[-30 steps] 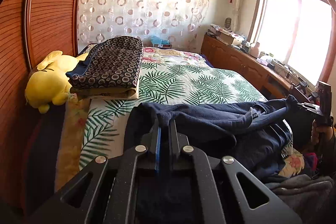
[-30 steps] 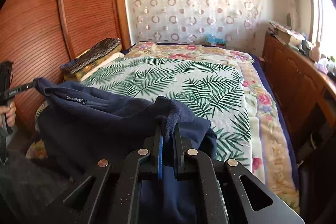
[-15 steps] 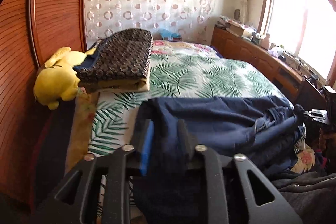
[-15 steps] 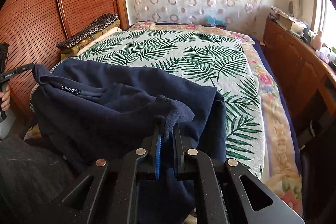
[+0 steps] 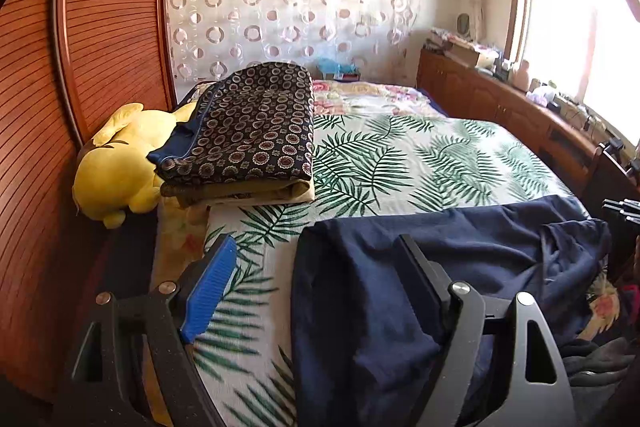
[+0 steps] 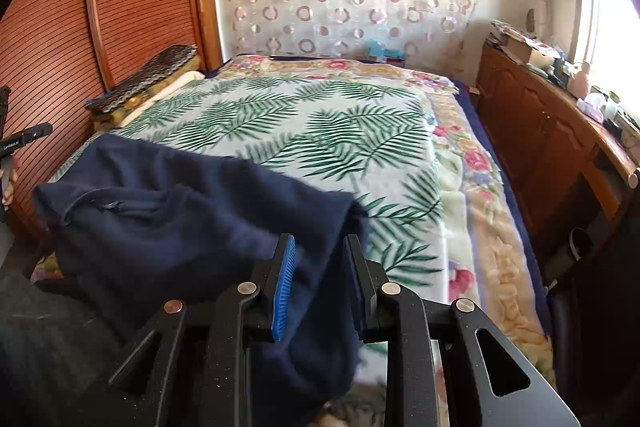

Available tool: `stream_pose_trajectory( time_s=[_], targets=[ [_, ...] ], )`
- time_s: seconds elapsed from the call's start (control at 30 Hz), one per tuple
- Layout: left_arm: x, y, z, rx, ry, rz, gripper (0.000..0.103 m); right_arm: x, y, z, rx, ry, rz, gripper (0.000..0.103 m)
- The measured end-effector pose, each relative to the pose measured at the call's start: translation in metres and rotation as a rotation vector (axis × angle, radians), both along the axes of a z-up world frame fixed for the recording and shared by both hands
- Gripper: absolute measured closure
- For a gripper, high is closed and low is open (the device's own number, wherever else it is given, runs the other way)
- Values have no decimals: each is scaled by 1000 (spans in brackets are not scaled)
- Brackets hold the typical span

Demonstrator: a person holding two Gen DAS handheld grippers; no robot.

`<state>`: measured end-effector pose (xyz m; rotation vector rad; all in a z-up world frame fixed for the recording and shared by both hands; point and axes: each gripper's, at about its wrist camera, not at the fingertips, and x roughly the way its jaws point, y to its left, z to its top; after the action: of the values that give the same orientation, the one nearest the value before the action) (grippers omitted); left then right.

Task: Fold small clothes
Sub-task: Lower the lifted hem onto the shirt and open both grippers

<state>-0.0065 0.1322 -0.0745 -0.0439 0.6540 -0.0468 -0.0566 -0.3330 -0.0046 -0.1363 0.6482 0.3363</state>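
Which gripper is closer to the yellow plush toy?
Left. The left gripper stands open at the bed's near left edge, with the yellow plush toy just ahead-left. The right gripper is open over the navy garment, farther right.

Bright window (image 5: pixel 568 23) glare, fisheye edges dark, foreground blurred

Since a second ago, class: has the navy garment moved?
Yes. The navy garment, lifted and bunched then, now lies flat on the bed, dropped from both opening grippers.
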Motion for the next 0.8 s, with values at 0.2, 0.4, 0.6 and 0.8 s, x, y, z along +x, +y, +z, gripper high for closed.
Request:
stream_pose_trajectory(
  time_s=[0.2, 0.4, 0.6, 0.8],
  targets=[
    [40, -3, -18, -19, 50, -27, 22, 39, 5, -12, 79, 37, -24, 77],
    [73, -17, -47, 5, 140, -56, 22, 66, 20, -28, 94, 99, -5, 77],
    [82, -27, -62, 36, 191, -79, 22, 67, 19, -17, 94, 77, 32, 95],
    [86, -33, -73, 73, 224, -98, 22, 54, 4, -2, 98, -5, -46, 97]
  ],
)
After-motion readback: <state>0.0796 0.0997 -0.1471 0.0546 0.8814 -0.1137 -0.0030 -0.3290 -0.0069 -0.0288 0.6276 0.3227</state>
